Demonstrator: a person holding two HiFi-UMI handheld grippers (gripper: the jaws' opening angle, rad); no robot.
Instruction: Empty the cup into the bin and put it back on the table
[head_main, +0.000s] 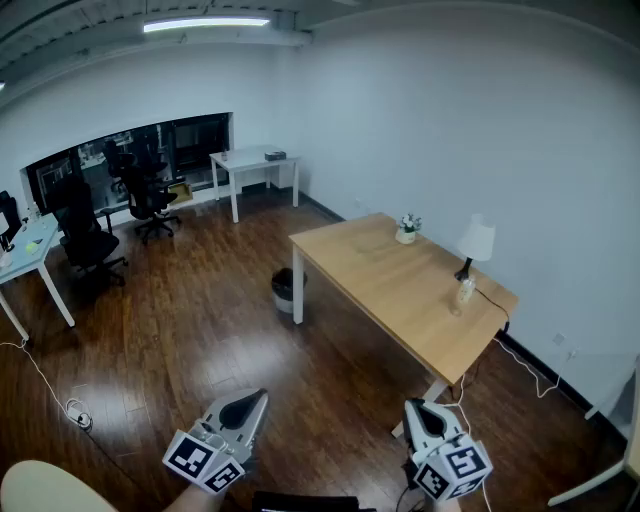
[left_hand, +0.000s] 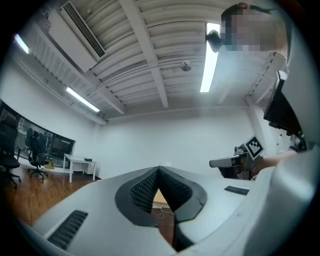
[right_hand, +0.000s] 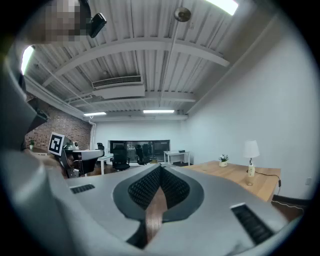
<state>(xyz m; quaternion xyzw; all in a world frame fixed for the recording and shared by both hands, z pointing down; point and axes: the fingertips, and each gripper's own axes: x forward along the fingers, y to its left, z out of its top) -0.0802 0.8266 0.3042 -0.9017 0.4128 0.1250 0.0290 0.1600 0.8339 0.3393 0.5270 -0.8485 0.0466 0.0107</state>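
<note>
A long wooden table stands ahead of me to the right. At its near end, next to a white lamp, stand a pale bottle and a small clear cup, too small to make out well. A dark bin sits on the floor by the table's far left leg. My left gripper and right gripper are low in the head view, far from the table. Both are shut and hold nothing. The pads meet in the left gripper view and in the right gripper view.
A small potted plant sits at the table's far end. A white desk and black office chairs stand at the back, with another desk at the left. A cable lies on the dark wood floor.
</note>
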